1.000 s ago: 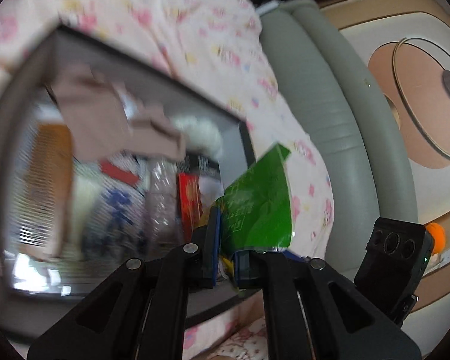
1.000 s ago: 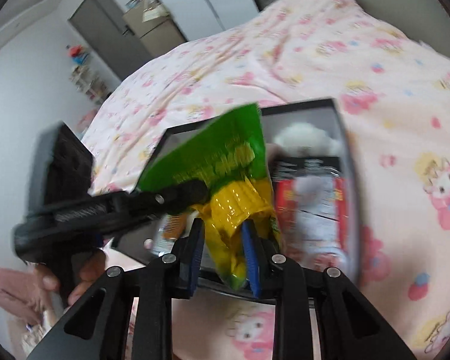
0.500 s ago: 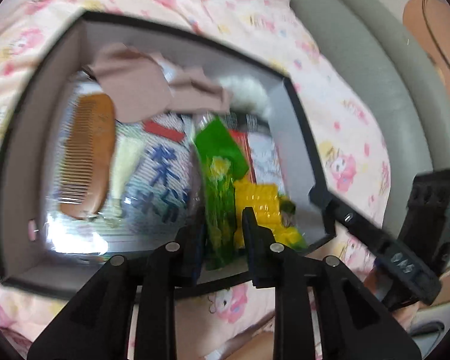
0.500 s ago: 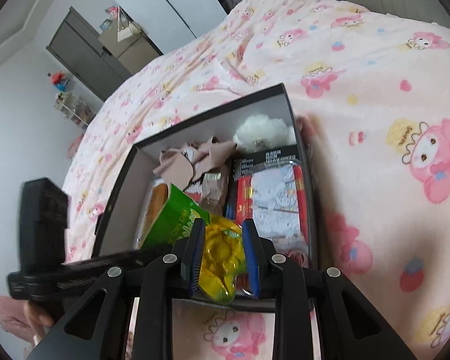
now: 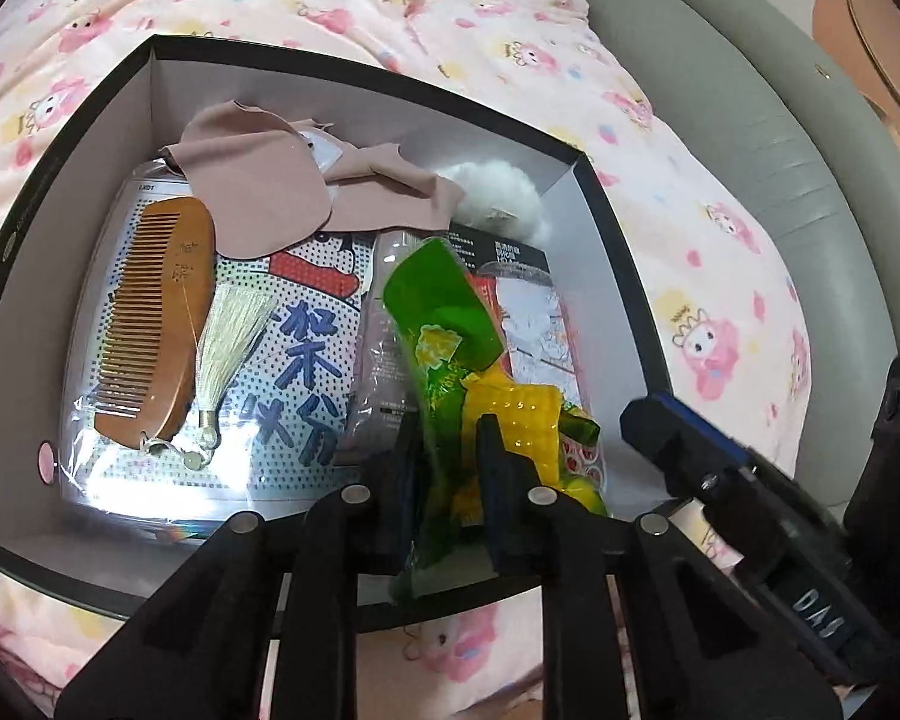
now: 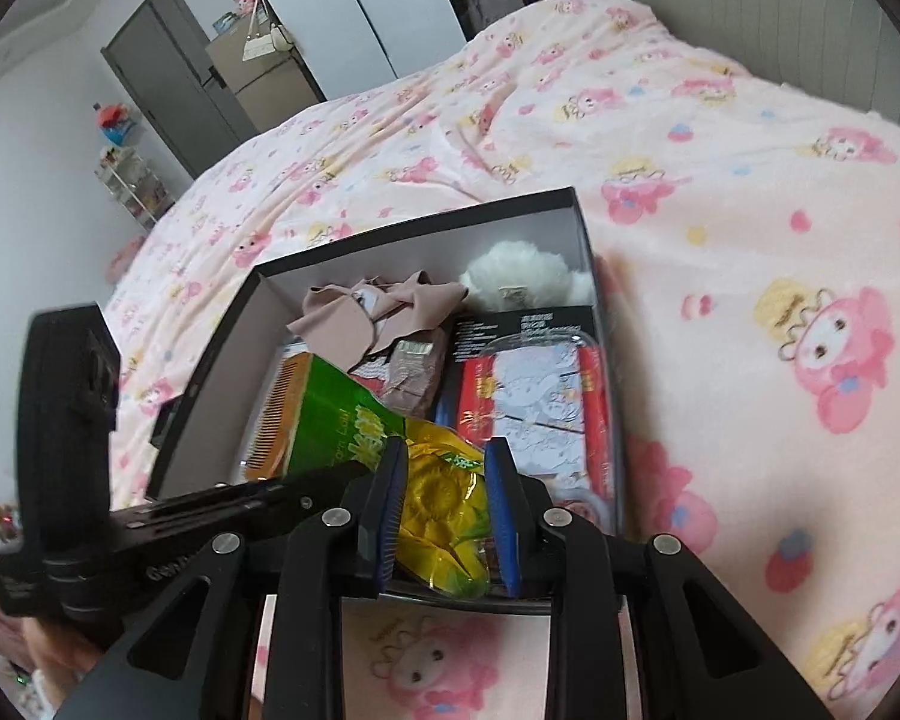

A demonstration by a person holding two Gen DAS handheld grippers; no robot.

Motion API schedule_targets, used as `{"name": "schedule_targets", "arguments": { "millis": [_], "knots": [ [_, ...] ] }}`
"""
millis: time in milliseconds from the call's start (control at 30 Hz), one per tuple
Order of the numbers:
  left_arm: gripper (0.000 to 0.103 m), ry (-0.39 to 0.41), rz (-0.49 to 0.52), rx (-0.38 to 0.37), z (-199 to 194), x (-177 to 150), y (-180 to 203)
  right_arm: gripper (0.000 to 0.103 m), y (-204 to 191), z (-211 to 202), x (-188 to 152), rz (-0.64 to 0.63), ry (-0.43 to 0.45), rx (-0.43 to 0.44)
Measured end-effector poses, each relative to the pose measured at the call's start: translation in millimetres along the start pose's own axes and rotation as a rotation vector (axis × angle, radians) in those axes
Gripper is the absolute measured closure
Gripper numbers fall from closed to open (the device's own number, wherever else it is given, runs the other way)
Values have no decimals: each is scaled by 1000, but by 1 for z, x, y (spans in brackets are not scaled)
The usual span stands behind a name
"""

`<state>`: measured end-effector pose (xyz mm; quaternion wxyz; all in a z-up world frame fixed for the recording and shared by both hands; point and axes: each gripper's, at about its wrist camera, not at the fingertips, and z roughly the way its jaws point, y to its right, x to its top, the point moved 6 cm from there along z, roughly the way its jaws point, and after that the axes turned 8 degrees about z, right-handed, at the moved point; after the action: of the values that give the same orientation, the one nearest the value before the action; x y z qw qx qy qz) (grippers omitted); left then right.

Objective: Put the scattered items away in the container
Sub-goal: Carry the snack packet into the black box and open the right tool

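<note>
A green and yellow snack bag (image 5: pixel 444 312) hangs tilted over the near right part of the black box (image 5: pixel 360 63), just above the things inside. My right gripper (image 6: pixel 447 447) is shut on the bag's yellow end (image 6: pixel 444 498). My left gripper (image 5: pixel 447 456) has the bag's green part between its jaws, which are closing, and I see no firm pinch. In the right wrist view the left gripper (image 6: pixel 342 477) reaches in from the left over the green part. In the left wrist view the right gripper (image 5: pixel 678 438) comes in from the right, over the box's near right corner.
The box (image 6: pixel 426 219) holds a wooden comb (image 5: pixel 156 324) with a tassel, a beige cloth (image 5: pixel 264 180), a white fluffy ball (image 5: pixel 498 198), a blue-lettered pack (image 5: pixel 306 360) and a red pack (image 5: pixel 540 324). It sits on pink patterned bedding (image 6: pixel 750 240), with a grey padded bed edge (image 5: pixel 750 120) on the right.
The bag has come down from above the box to just over its contents. My left gripper has let go of its tight pinch on the green end and swung over the box.
</note>
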<state>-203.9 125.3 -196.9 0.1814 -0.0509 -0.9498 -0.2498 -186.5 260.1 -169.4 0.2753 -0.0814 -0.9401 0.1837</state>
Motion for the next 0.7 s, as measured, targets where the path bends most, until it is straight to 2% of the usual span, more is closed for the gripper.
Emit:
{"name": "schedule_targets", "arguments": {
  "millis": [100, 200, 300, 367, 433, 500, 600, 700],
  "knots": [
    [84, 39, -28, -23, -14, 0, -6, 80, 4, 1, -1, 12, -13, -5],
    [84, 87, -22, -5, -25, -1, -12, 80, 5, 2, -2, 14, -18, -13],
    [84, 53, 4, 8, -19, -5, -11, 78, 3, 5, -5, 3, -37, -15],
    [84, 46, 14, 36, -13, -5, -8, 68, 1, 12, -10, -7, -73, -9],
    [84, 108, 41, 73, -25, -5, -2, 66, 5, 19, -18, 29, -116, 2],
    [78, 151, 94, 76, -38, -8, 9, 66, 7, 11, -17, 57, -81, 9],
    [76, 153, 131, 95, -47, -14, 18, 66, 2, -4, -19, 60, -29, 30],
    [76, 158, 129, 34, -61, -24, 21, 66, -19, -24, -28, 15, 37, 54]
  ]
}}
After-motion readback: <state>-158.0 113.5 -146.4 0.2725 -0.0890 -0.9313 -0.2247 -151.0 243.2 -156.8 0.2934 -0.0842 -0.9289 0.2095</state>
